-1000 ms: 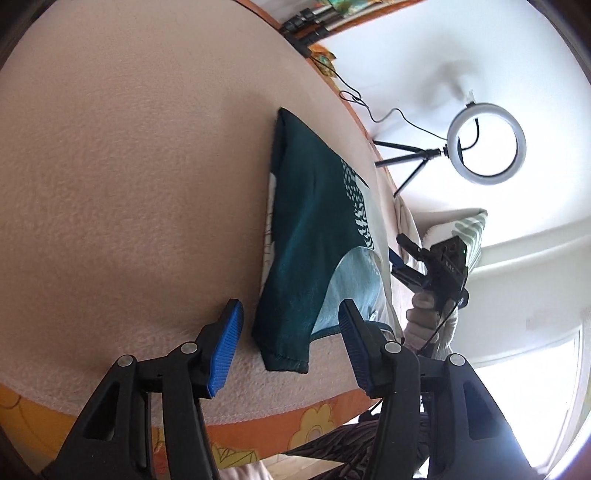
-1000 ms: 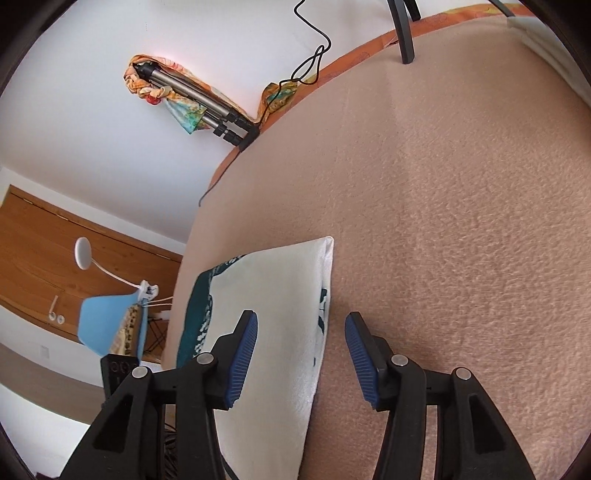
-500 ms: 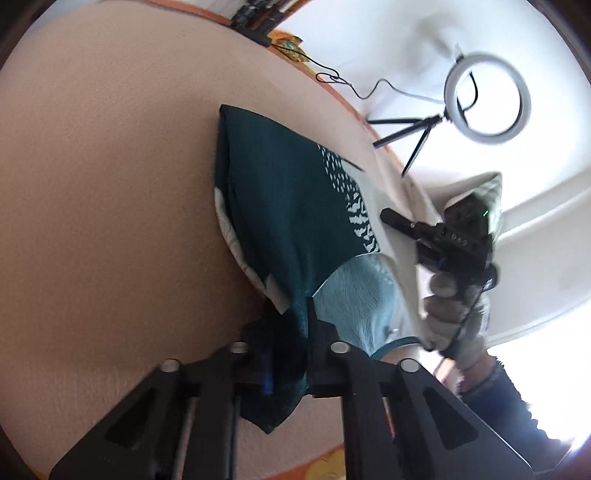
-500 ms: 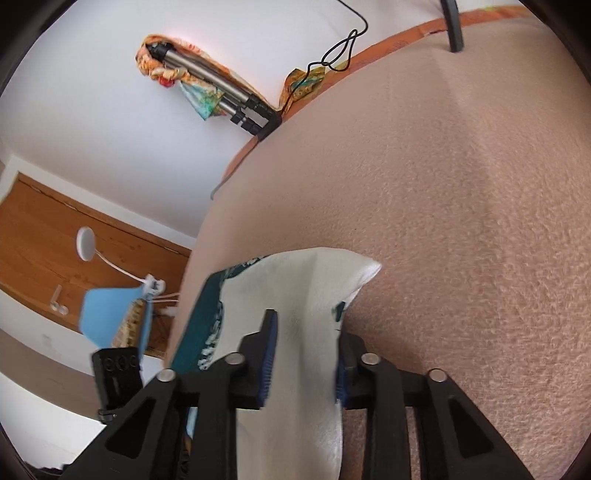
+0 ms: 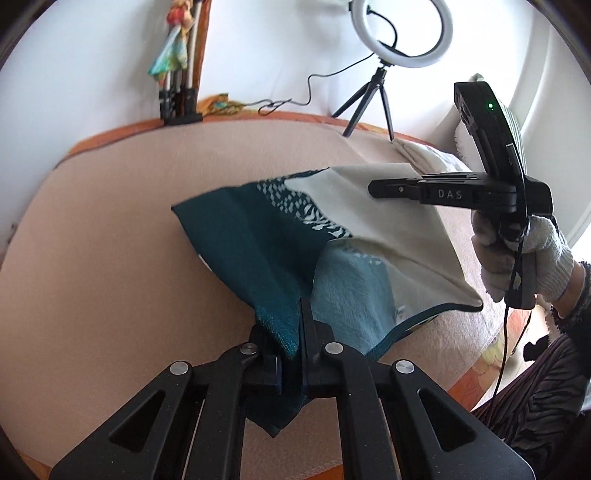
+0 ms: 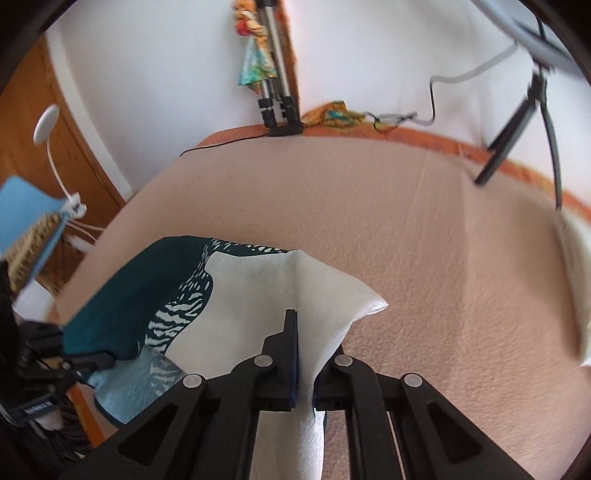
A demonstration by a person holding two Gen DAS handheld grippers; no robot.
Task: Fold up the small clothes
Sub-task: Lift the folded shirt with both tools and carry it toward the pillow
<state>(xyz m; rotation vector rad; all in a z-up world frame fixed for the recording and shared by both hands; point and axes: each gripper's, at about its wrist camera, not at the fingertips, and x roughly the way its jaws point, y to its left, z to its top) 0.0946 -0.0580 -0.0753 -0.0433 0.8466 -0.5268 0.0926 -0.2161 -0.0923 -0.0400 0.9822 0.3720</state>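
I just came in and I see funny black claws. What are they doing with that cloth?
A person is folding a small cloth on a bed, with a pincher tool in each hand. The left gripper is clamped on the dark teal end. The right gripper is clamped on the white end. The cloth hangs stretched between them, lifted off the bed. A ring light stands at the back.
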